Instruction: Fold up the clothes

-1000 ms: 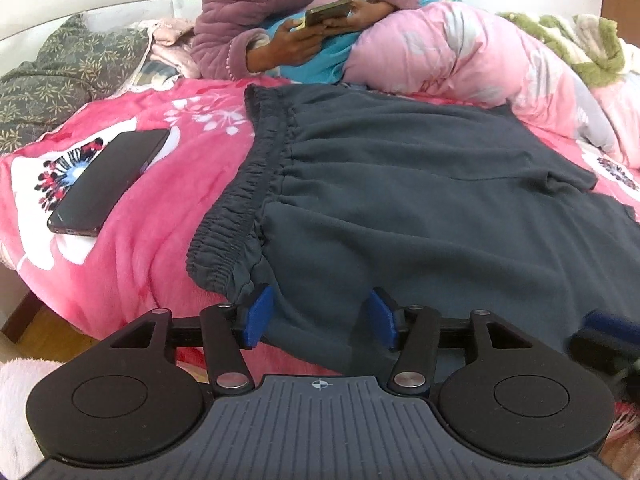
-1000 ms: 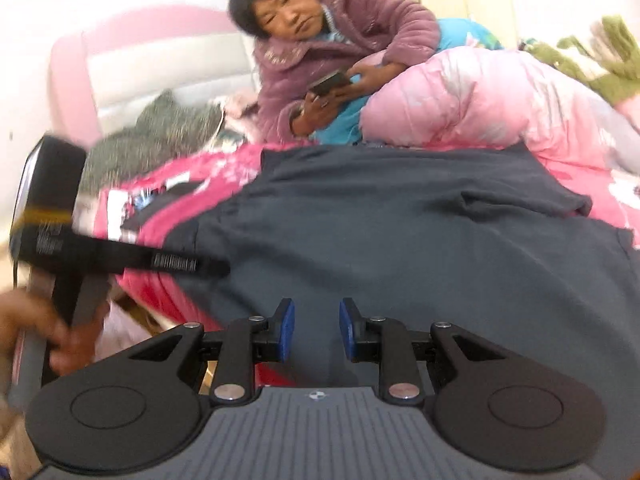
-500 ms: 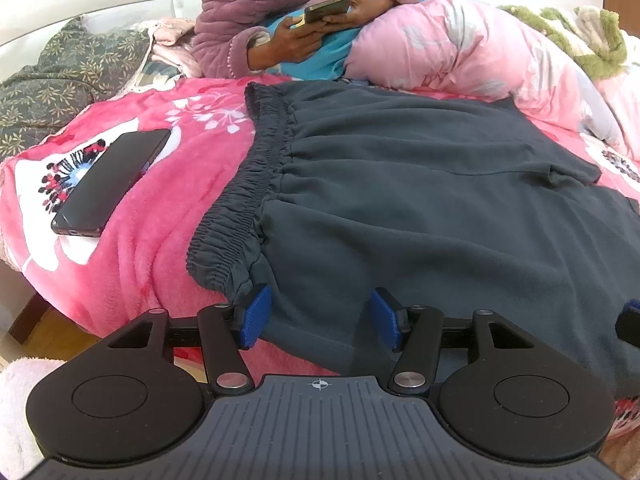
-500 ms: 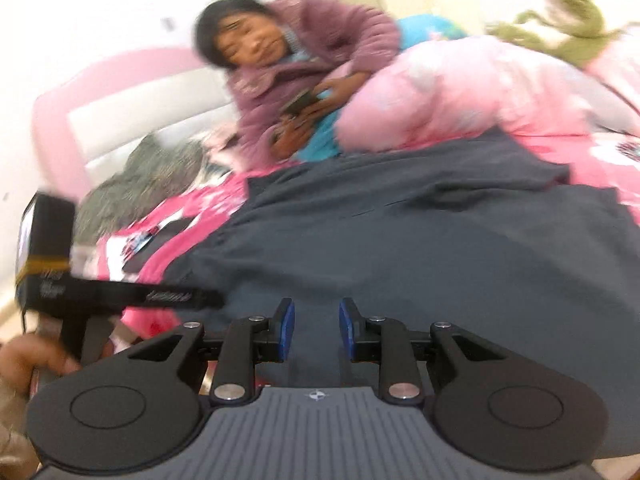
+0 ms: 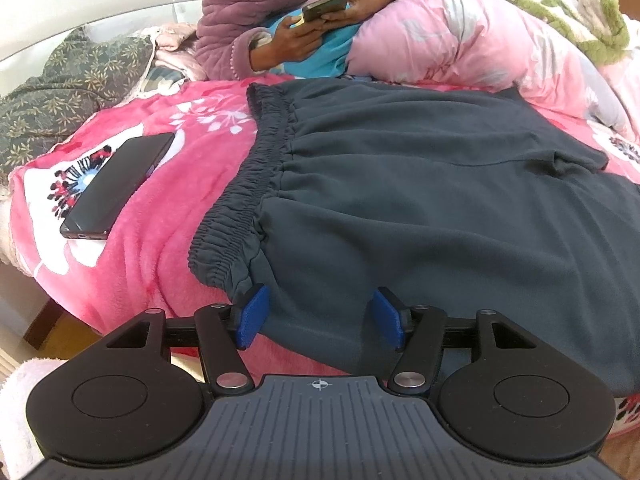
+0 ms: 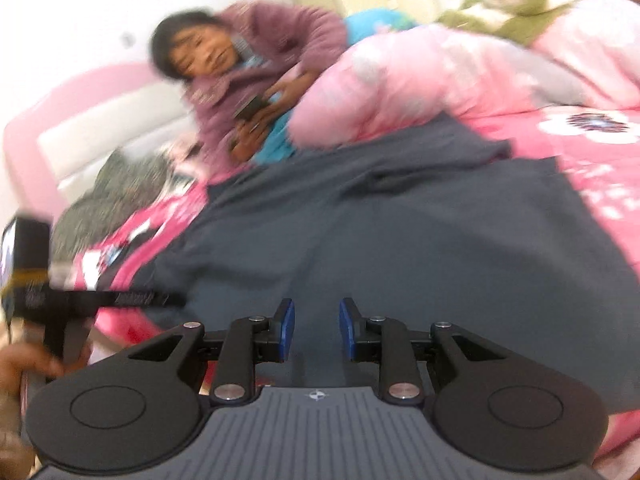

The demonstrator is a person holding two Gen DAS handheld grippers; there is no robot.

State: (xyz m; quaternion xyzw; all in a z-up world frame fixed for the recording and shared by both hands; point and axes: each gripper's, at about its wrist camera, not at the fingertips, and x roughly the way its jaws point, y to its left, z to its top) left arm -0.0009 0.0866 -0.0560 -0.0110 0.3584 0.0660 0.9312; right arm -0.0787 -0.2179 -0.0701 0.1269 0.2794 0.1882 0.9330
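Dark grey trousers (image 5: 420, 208) lie spread flat on the pink floral blanket (image 5: 152, 240) of the bed; elastic waistband (image 5: 244, 184) runs from 12 toward 7 o'clock in my left wrist view, crisp there, every gather legible; right wrist view (image 6: 400, 248) is motion-blurred and shows the same garment only as a dark sheet, waistband not resolvable.

Left gripper (image 5: 318, 318): jaws wide, straddling the near hem corner just below the waistband end; the left blue pad touches or overlaps the fabric edge, nothing pinched between them. Right gripper (image 6: 316, 328): jaws narrow but with a clear gap, over the near edge of the cloth; I cannot tell whether it touches.

Left view only: a black phone (image 5: 116, 188) on the blanket at 9 o'clock, apart from the trousers. Right view only: the other gripper's body at 9 o'clock, and the face of the seated woman (image 6: 256, 92); left view crops her at the chest, hands on a second phone (image 5: 326, 4). Pink quilt (image 5: 472, 44) at 1 o'clock.
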